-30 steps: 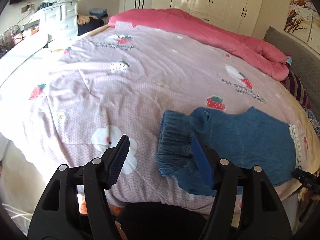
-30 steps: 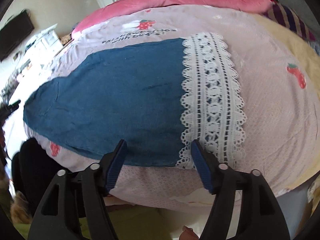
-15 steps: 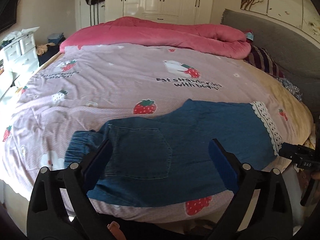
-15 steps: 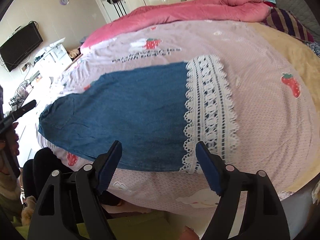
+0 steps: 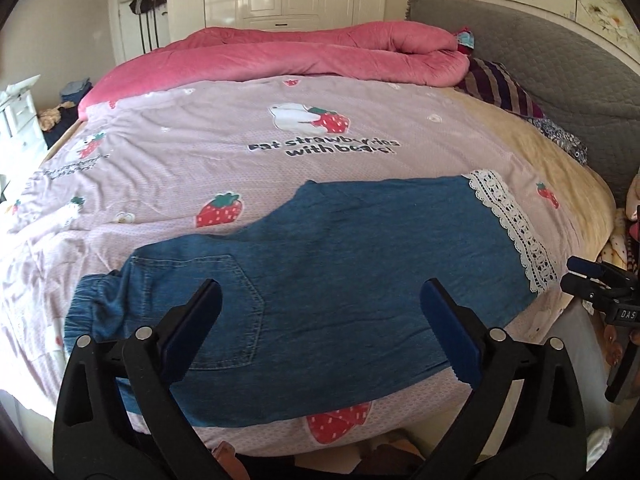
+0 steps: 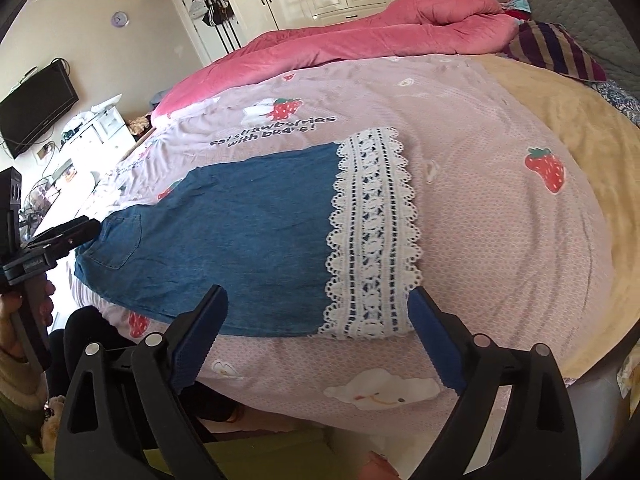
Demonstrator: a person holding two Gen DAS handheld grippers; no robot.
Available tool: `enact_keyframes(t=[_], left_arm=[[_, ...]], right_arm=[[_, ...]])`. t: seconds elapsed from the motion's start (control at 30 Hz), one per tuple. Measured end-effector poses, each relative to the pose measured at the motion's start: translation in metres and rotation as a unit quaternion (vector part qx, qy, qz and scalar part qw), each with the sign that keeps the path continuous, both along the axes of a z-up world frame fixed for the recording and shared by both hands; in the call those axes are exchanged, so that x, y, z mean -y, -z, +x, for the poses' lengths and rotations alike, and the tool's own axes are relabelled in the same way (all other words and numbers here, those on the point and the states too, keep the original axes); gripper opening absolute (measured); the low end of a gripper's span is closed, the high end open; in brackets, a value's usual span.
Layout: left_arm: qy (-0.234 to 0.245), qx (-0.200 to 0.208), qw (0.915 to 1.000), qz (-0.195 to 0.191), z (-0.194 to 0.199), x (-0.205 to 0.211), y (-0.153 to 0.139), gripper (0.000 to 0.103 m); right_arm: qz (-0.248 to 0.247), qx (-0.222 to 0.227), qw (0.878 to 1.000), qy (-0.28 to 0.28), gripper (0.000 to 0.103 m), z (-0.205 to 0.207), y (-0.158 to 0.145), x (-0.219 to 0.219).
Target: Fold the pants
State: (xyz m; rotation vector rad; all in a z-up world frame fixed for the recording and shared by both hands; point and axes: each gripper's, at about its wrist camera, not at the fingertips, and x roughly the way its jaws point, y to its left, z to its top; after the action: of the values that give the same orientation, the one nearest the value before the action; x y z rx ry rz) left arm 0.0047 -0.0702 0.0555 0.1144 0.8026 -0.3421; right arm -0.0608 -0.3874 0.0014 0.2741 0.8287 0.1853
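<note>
- Denim pants (image 5: 360, 264) flat near bed (image 5: 224, 152) front edge, lace cuff (image 6: 372, 236) at right end.
- Left tongs (image 5: 320, 328) wide, empty, above pocket area.
- Right tongs (image 6: 316, 328) just opened wider, empty, before cuff.

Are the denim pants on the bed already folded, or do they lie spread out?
Folded once lengthwise: the denim pants lie flat on the bed cover, showing one leg outline with one lace hem. No crosswise fold.

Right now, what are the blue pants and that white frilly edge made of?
The pants look like soft denim: matte blue weave, stitched pocket seams. The white trim looks like cotton lace, with holes and scalloped edges; the exact fibre can't be told.
</note>
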Motion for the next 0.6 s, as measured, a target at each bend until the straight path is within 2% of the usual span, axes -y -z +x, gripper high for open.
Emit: enact_keyframes(t=[0.33,0.6], left_arm=[[0.022,-0.027,0.9992,0.018,0.01,0.03,0.023,0.093],[0.045,-0.043,0.9976,0.031,0.019,0.054,0.037,0.093]], right_arm=[[0.011,-0.01,1.0,0.012,0.091,-0.01,0.01,0.008],[0.043,-0.03,0.998,0.02,0.092,-0.011,0.026,0.012]])
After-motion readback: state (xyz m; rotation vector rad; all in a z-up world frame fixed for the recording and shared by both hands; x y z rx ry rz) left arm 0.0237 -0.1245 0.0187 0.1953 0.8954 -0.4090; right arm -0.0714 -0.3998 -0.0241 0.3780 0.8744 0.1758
